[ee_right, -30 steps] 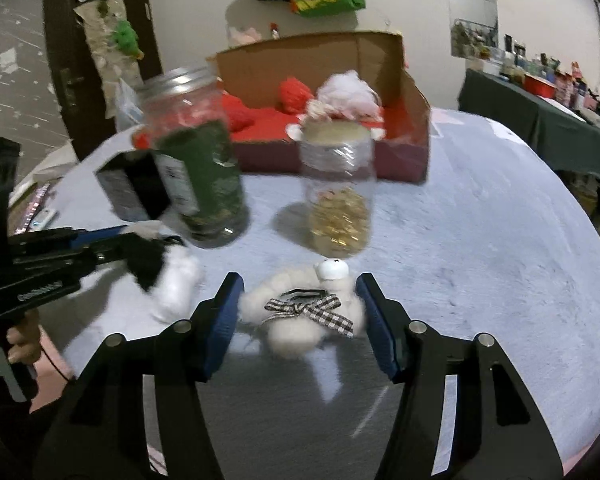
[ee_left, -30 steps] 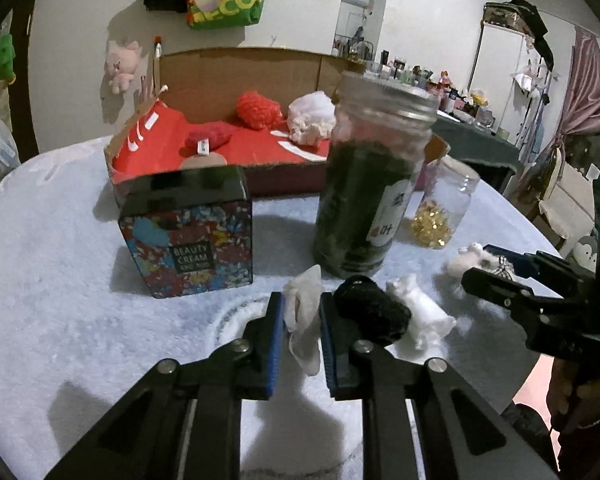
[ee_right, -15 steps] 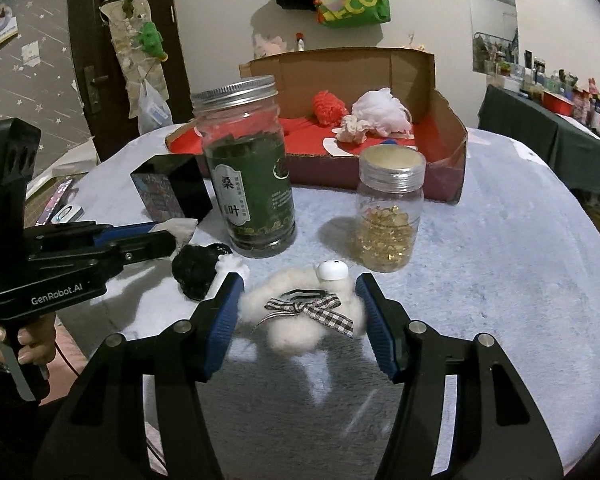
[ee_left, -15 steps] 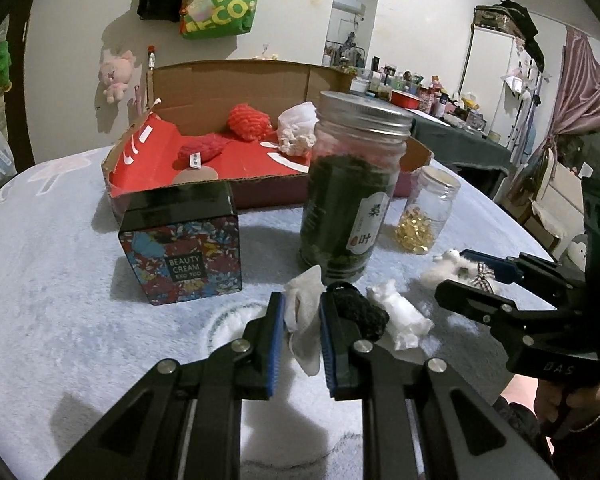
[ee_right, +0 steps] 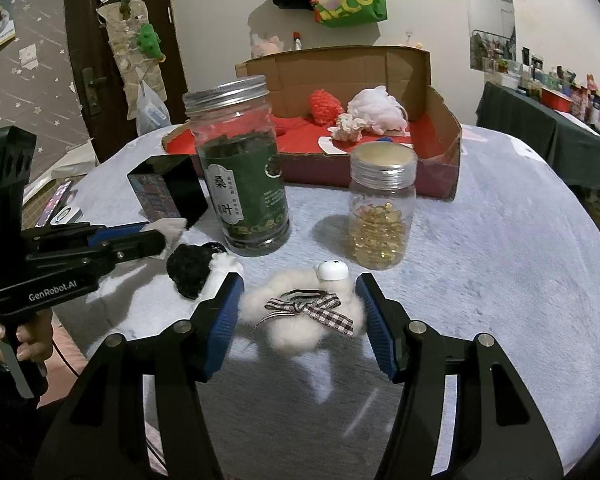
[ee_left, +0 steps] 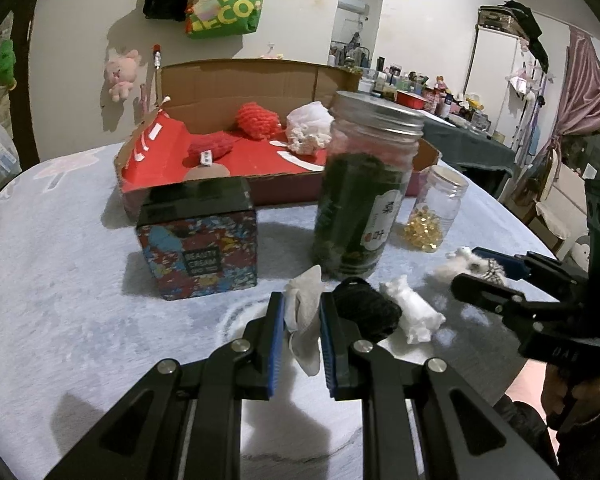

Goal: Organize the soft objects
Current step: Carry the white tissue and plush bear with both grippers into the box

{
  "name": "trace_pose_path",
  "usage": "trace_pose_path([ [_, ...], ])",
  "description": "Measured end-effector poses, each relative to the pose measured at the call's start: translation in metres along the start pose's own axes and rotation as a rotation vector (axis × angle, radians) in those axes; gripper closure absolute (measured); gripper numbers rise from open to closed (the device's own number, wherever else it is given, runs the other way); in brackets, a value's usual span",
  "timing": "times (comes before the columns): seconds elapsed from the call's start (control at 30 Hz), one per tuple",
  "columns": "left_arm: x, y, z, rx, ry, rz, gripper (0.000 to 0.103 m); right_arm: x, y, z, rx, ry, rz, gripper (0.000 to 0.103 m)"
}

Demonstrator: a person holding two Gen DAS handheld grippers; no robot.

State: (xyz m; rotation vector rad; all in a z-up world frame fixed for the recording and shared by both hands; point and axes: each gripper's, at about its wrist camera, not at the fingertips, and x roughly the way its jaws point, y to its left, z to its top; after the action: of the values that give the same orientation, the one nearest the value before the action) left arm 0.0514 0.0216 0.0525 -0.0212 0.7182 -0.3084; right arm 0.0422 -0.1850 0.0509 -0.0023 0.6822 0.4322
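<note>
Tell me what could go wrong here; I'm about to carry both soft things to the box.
1. The tall jar and small jar stand between both tools and the box; a low carry could topple them.
2. The left tool pinches only part of the white cloth; it may slip.
3. The right tool looks loose around the fluffy toy, which may drop.

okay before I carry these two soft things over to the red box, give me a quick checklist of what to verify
1. Left gripper shut on the white cloth: ok.
2. Right gripper shut on the fluffy toy: cannot tell; it sits between the fingers, but gaps show.
3. Both items lifted off the table: cannot tell.
4. Room in the red box: ok, open floor beside the red pompom.
5. Path to the box: not ok, the tall green jar and Beauty Cream tin stand in front.
6. Black pompom and white plush remain: ok.
</note>
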Motion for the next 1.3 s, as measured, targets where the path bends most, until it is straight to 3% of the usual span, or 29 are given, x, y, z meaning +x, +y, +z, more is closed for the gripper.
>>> trace_pose_path([
  [0.77,-0.020,0.088,-0.001,-0.085,0.004,0.158,0.085,-0.005,-0.064,0.003,0.121,0.031,-0.057,0.046],
  [1.3,-0.003,0.113,0.035,-0.036,0.000,0.104,0.085,0.007,-0.100,0.038,0.167,0.037,-0.046,0.046],
])
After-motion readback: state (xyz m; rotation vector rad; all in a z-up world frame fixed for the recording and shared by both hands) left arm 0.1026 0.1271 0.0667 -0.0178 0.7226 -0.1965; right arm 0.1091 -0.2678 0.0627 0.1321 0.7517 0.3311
